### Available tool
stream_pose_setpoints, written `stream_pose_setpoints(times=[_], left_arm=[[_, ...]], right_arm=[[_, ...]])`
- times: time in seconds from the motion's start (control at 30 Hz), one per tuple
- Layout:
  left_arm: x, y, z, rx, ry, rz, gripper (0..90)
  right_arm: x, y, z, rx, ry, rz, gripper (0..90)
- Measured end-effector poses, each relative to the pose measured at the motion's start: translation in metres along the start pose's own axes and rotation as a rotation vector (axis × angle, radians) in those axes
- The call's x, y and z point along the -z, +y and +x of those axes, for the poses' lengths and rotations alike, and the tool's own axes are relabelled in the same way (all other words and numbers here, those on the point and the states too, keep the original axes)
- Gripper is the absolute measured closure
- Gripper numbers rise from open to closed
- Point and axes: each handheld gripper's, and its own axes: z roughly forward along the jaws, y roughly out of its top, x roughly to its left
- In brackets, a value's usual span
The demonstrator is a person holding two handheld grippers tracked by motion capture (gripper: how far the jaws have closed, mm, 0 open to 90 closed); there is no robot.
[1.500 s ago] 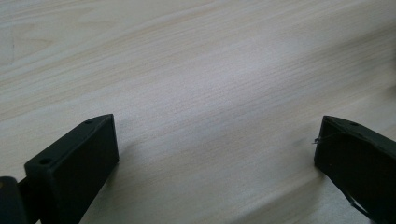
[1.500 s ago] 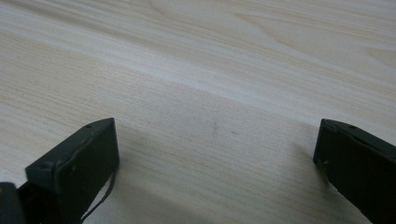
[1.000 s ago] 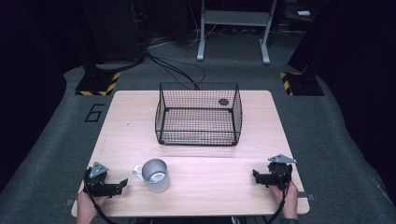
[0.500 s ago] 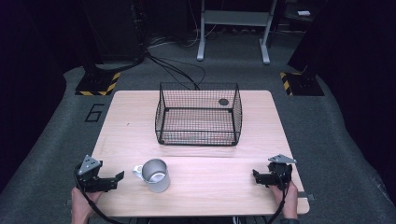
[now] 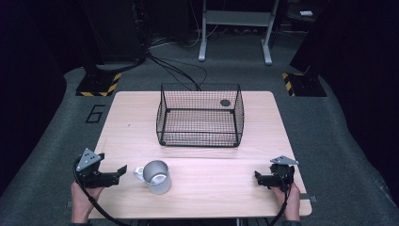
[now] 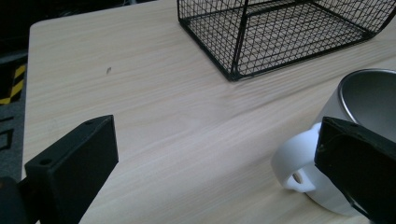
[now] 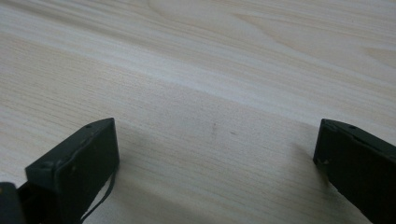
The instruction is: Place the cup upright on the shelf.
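Reaching: the left gripper [image 5: 123,169] sits near the front left corner of the pale wooden table [image 5: 282,117], jaws pointed at the white-handled steel mug [image 5: 155,176], which looks like the thing to be picked up.
Mug position: it stands upright on the table, just beside the left gripper, in front of the black wire basket [image 5: 200,115] and well apart from it; its white handle [image 6: 294,163] faces the gripper.
Left gripper state: its jaws are spread wide and hold nothing; in the left gripper view one jaw overlaps the mug's side, but whether it touches I cannot tell.
Right gripper state: the right gripper [image 5: 258,177] rests low near the front right corner, jaws apart over bare wood, grasping nothing.
Step in hand: the approach to the mug, grasp not yet made.
Next move: likely bring the left jaws around the handle or rim, then close before lifting, perhaps toward the basket.
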Motion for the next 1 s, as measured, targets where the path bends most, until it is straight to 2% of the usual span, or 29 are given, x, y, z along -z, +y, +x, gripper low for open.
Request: stream_pose_setpoints(times=[0.17,0.27,0.47,0.57,0.6,0.8,1.0], left_arm=[[0.002,0.008,-0.004,-0.012,-0.016,-0.019,0.0],[0.004,0.018,-0.012,-0.017,-0.038,-0.050,0.0],[0.004,0.029,-0.025,-0.060,-0.083,-0.060,0.0],[0.002,0.034,-0.037,-0.080,-0.119,-0.068,0.0],[0.002,0.034,-0.037,-0.080,-0.119,-0.068,0.0],[-0.007,0.036,-0.060,-0.115,-0.169,-0.064,0.0],[-0.015,0.031,-0.073,-0.131,-0.200,-0.046,0.0]], right_arm=[[0.000,0.000,0.000,0.000,0.000,0.000,0.0],[0.000,0.000,0.000,0.000,0.000,0.000,0.0],[0.000,0.000,0.000,0.000,-0.001,0.000,0.0],[0.000,0.000,0.000,0.000,-0.001,0.000,0.0],[0.000,0.000,0.000,0.000,-0.001,0.000,0.0],[0.000,0.000,0.000,0.000,-0.001,0.000,0.0],[0.000,0.000,0.000,-0.002,-0.002,-0.001,0.0]])
